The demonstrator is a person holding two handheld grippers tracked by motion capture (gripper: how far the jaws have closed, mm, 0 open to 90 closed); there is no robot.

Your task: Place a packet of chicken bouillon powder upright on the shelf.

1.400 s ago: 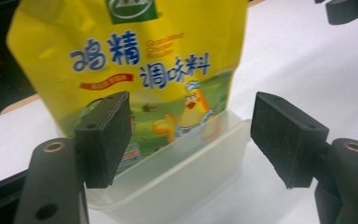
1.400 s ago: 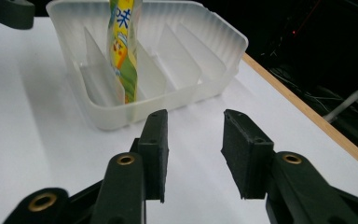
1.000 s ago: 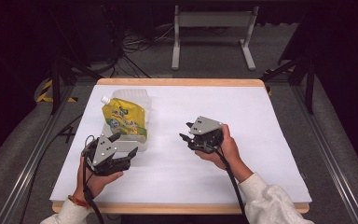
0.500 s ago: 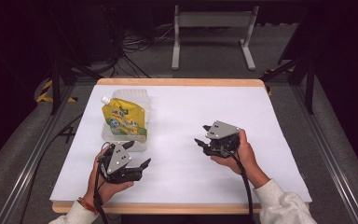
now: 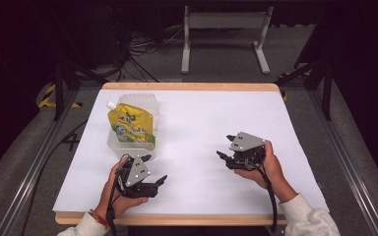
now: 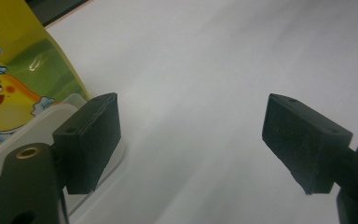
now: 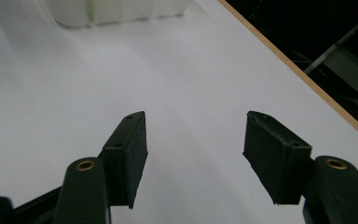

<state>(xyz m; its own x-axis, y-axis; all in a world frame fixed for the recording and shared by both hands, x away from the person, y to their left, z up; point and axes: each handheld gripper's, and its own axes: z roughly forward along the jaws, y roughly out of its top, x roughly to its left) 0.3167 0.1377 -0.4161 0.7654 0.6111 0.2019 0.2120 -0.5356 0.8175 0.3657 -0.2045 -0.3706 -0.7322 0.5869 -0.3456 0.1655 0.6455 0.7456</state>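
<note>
Pouch (image 5: 130,127) lies in clear tub (image 5: 150,101), just beyond our left gripper (image 5: 153,173), far left of right gripper (image 5: 225,147). Both grippers empty, jaws spread wide over white table (image 5: 197,118). In left gripper view, pouch (image 6: 14,88) and tub rim (image 6: 37,126) sit beside left jaw. We judge pouch soft, light, floppy, slick film; contents likely shift. Best hold: stiff spout (image 5: 110,104) or sealed top edge, not belly.
</note>
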